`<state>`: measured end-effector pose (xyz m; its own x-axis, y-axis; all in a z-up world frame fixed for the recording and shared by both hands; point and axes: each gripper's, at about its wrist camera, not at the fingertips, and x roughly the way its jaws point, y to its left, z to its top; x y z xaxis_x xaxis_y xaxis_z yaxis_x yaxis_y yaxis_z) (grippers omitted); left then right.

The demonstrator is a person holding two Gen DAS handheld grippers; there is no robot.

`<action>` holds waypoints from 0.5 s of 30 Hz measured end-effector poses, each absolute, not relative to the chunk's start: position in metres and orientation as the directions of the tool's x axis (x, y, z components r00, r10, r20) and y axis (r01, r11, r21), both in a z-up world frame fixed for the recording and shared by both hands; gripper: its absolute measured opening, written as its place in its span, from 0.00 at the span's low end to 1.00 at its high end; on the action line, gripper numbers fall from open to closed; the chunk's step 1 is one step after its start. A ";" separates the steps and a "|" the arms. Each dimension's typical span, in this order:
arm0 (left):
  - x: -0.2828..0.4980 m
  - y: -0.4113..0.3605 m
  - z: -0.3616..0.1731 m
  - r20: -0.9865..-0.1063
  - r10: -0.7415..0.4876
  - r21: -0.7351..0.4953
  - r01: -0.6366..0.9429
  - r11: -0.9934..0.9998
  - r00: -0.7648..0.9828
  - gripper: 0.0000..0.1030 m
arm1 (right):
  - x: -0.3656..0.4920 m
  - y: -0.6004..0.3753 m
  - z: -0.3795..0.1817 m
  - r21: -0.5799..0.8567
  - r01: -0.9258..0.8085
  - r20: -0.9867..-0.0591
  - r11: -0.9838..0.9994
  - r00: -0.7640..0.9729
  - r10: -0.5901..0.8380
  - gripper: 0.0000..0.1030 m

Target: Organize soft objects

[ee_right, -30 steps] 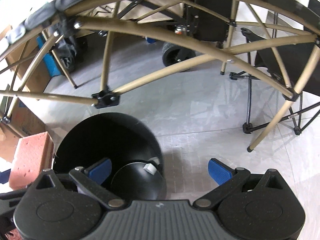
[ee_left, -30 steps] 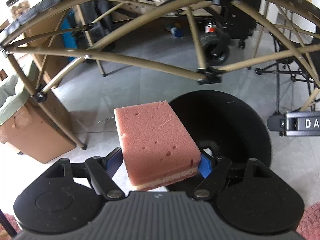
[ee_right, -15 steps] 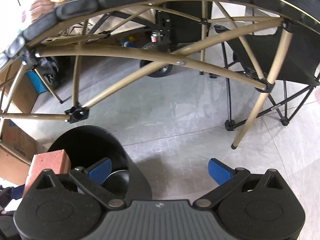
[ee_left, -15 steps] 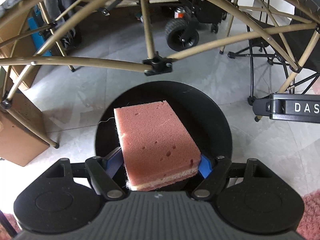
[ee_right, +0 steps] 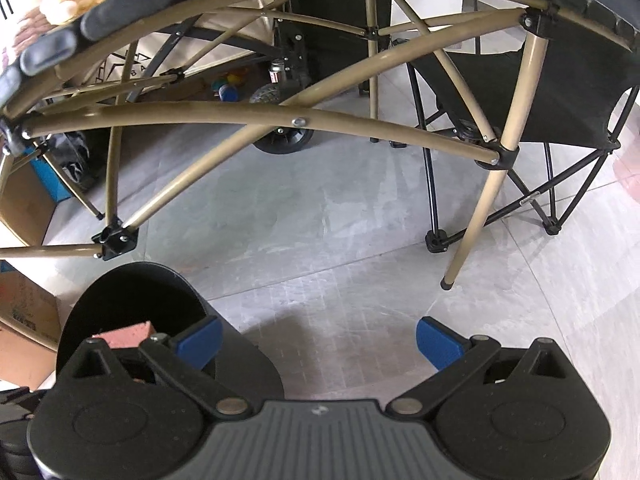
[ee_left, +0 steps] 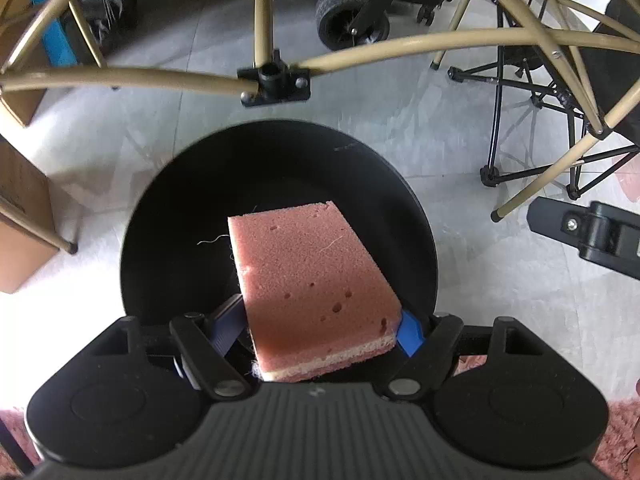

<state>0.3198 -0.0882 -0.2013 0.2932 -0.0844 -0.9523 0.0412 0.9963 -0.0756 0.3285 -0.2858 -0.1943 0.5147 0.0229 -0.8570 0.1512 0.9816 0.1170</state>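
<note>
Sponge [ee_left: 316,284] clamped over bin [ee_left: 180,200] | right view: sponge corner only

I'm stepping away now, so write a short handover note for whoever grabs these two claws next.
Left claw: shut on the pink sponge, held over the open black bin.
Right claw: open, holds nothing, beside the bin over bare floor.
Done: sponge picked up and carried to the bin.
Left: release it into the bin, then fetch any other soft things; the bin's contents aren't visible.

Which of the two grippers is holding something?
The left gripper: its blue pads clamp the pink sponge over the black bin. The right gripper is open and empty.
</note>
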 end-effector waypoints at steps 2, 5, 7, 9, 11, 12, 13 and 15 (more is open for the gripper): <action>0.322 -0.088 -0.204 -0.956 -0.087 -0.081 0.033 0.996 0.279 0.76 | 0.329 -0.286 -0.195 0.116 0.155 -0.858 0.981 0.512 0.021 1.00; 0.321 -0.088 -0.205 -0.959 -0.083 -0.078 0.029 0.997 0.272 0.77 | 0.329 -0.287 -0.196 0.115 0.155 -0.860 0.981 0.510 0.020 1.00; 0.321 -0.087 -0.205 -0.961 -0.077 -0.074 0.022 0.997 0.264 0.80 | 0.329 -0.287 -0.196 0.114 0.155 -0.860 0.981 0.511 0.020 1.00; 0.322 -0.086 -0.208 -0.968 -0.092 -0.091 0.014 0.996 0.234 0.92 | 0.329 -0.287 -0.196 0.115 0.155 -0.859 0.981 0.512 0.020 1.00; 0.322 -0.084 -0.209 -0.972 -0.104 -0.106 0.001 0.994 0.209 0.99 | 0.329 -0.287 -0.195 0.115 0.154 -0.857 0.981 0.514 0.020 1.00; 0.323 -0.082 -0.210 -0.974 -0.105 -0.108 -0.002 0.994 0.199 0.99 | 0.329 -0.286 -0.195 0.115 0.154 -0.857 0.981 0.515 0.020 1.00; 0.323 -0.081 -0.210 -0.976 -0.104 -0.107 -0.006 0.994 0.193 1.00 | 0.329 -0.286 -0.194 0.115 0.152 -0.857 0.982 0.516 0.020 1.00; 0.323 -0.081 -0.210 -0.977 -0.101 -0.105 -0.013 0.994 0.185 1.00 | 0.329 -0.285 -0.194 0.113 0.149 -0.856 0.982 0.517 0.020 1.00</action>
<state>0.3229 -0.0808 -0.2105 0.1855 -0.1006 -0.9775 -0.0126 0.9944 -0.1047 0.3291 -0.2852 -0.1940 0.5172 0.0205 -0.8556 0.1488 0.9823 0.1135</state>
